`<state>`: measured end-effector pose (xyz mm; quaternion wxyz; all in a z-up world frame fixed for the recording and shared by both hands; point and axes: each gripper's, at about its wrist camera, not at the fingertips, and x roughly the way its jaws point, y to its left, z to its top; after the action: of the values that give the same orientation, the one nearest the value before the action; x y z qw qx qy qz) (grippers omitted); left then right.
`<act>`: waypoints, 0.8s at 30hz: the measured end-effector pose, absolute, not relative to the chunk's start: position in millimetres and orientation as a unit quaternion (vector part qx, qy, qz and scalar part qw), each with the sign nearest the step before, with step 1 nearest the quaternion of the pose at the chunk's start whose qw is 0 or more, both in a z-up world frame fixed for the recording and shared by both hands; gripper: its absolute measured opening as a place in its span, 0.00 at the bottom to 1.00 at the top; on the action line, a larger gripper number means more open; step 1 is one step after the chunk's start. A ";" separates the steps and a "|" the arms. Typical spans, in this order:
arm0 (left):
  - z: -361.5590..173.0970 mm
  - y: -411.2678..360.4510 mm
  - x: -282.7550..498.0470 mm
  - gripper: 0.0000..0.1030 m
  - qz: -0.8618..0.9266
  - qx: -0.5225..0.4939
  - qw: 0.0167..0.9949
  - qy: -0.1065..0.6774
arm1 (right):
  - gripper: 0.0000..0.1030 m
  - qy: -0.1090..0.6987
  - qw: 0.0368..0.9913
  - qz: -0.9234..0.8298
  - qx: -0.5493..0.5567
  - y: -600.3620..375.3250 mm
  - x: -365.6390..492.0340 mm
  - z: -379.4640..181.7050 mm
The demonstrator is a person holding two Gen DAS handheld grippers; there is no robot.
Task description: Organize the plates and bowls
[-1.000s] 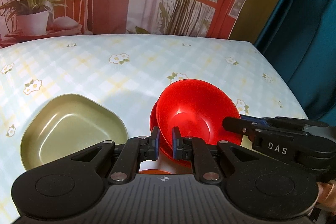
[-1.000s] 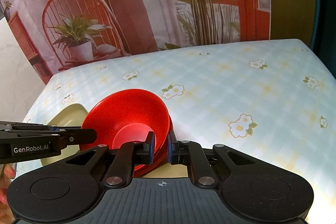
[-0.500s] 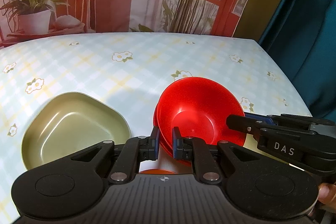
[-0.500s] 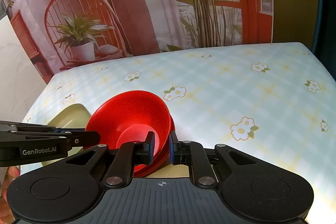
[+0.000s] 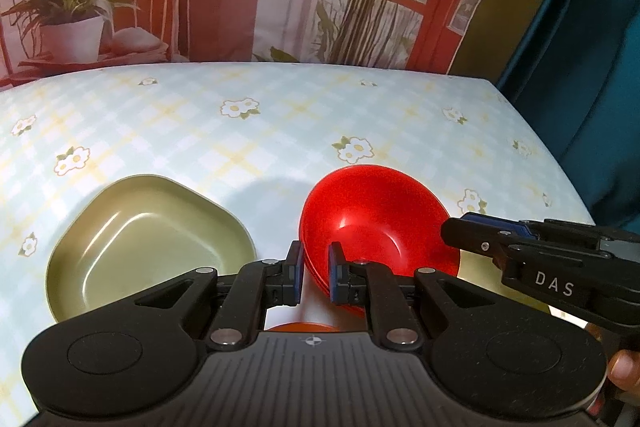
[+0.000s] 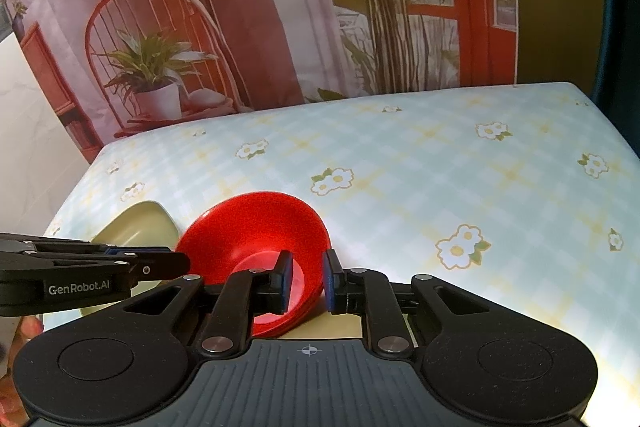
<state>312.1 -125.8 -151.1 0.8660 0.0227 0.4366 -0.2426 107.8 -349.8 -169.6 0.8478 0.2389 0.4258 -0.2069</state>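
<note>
A stack of red bowls (image 5: 376, 223) is held tilted above the flowered tablecloth, between both grippers. My left gripper (image 5: 314, 269) is shut on the stack's left rim. My right gripper (image 6: 305, 277) is shut on its right rim; the stack shows in the right wrist view (image 6: 256, 227). The right gripper also shows at the right of the left wrist view (image 5: 532, 255). An olive green dish (image 5: 148, 243) sits on the table left of the bowls, and shows in the right wrist view (image 6: 136, 223). An orange object (image 5: 300, 327) peeks out under the left gripper.
The table (image 5: 280, 131) carries a pale checked cloth with daisies. A tan flat item (image 6: 332, 327) lies under the right gripper. A printed backdrop with a chair and plants stands behind; a teal curtain (image 5: 592, 67) hangs at the right.
Both grippers have lifted and drawn back slightly with the red bowls; the stack sits lower in both views and more of the table shows behind it.
</note>
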 end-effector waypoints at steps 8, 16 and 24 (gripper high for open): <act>-138.9 -113.9 302.7 0.13 -0.242 0.013 0.873 0.423 | 0.17 0.419 0.852 -0.206 0.238 -348.3 104.1 -163.4; -129.6 -84.9 283.8 0.13 -0.222 0.016 0.882 0.415 | 0.17 0.406 0.862 -0.186 0.237 -334.6 101.6 -153.5; -129.6 -56.1 267.6 0.13 -0.184 -0.001 0.888 0.421 | 0.17 0.404 0.871 -0.152 0.233 -310.5 103.2 -147.4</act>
<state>267.6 -56.1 -129.6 0.8879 -0.0007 0.4215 -0.1842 103.2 -310.5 -147.4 0.8713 0.2325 0.4043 -0.1525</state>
